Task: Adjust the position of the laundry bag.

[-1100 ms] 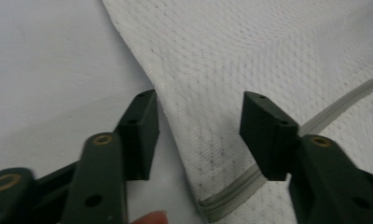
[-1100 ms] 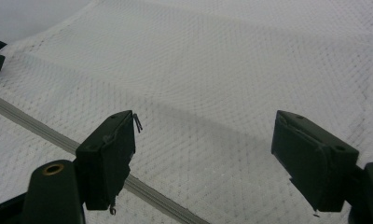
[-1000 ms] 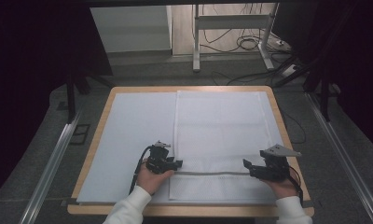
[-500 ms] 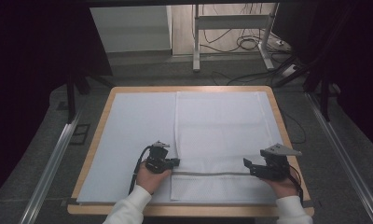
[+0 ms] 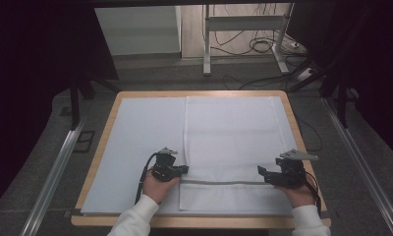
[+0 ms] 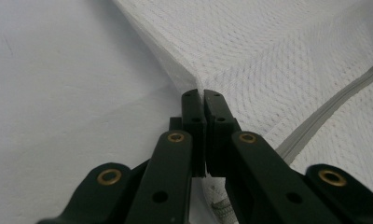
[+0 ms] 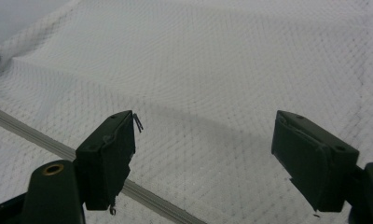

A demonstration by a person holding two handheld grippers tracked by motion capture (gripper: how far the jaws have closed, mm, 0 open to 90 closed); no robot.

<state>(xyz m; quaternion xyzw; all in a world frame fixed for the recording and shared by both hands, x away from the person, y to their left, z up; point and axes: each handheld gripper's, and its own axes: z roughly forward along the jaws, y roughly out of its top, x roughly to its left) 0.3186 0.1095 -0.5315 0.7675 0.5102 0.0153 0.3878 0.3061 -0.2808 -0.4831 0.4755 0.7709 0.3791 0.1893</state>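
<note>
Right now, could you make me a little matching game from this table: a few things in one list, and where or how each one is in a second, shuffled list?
Things:
1. left gripper
2. right gripper
3. grey stripe
4. towel

States:
A. jaws wide apart above the cloth
B. spread flat over the table's right half
C. jaws pinched shut on the cloth's left edge
D. runs across the cloth between the two hands

Pairs: 1-C, 2-A, 3-D, 4-B

Probably a lab or test room: a wooden-edged surface [image 5: 104,147] on metal rails [image 5: 57,169], dark curtains [image 5: 37,59] at the sides, loose cables [image 5: 263,46] on the floor.
</note>
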